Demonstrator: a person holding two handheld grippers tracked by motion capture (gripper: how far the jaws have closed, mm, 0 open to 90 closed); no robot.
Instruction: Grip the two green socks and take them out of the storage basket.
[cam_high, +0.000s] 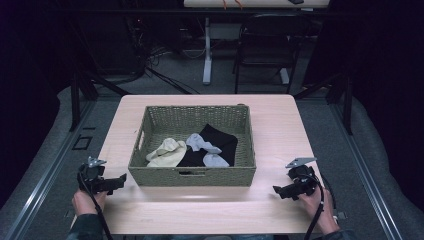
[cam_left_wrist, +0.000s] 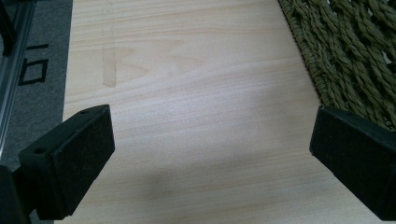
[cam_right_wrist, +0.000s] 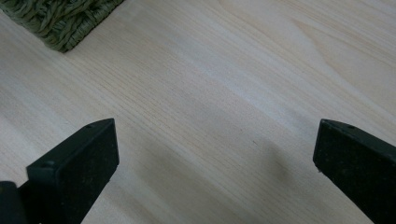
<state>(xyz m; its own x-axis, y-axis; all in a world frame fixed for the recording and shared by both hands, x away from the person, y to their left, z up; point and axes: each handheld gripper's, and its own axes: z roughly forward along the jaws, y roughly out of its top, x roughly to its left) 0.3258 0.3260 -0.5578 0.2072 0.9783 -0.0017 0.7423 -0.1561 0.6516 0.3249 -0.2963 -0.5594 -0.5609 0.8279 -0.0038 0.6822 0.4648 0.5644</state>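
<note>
- L gripper (cam_high: 120, 181) is held low over the table (cam_high: 280, 125) at its near-left corner, just beside the basket (cam_high: 192, 176)'s front-left corner; jaws are spread wide, nothing is gripped.
- In the left gripper view, bare wood is seen betw. the two black pads (cam_left_wrist: 84, 154); the woven basket wall (cam_left_wrist: 345, 56) is seen at upper right, close to the right-hand pad.
- R gripper (cam_high: 278, 190) is held at the near-right of the table, apart from the basket's front-right corner; jaws are likewise wide open, nothing is held.
- In the right gripper view, plain tabletop is seen betw. the pads (cam_right_wrist: 88, 163); a basket corner (cam_right_wrist: 60, 18) is seen at top left, well clear.
- Basket is set mid-table, olive-green wicker, rectangular, w/ handle slots in front and left walls.
- Socks are piled inside, toward the front: cream pair (cam_high: 166, 152) at left, light grey-blue ones (cam_high: 202, 144) in the middle, black ones (cam_high: 222, 140) under and to the right; all touching or overlapping.
- Both grippers are outside the basket; no sock is touched.
- Each gripper is grasped by a hand (cam_high: 86, 201) from the bottom edge; a cable is trailed from each.
</note>
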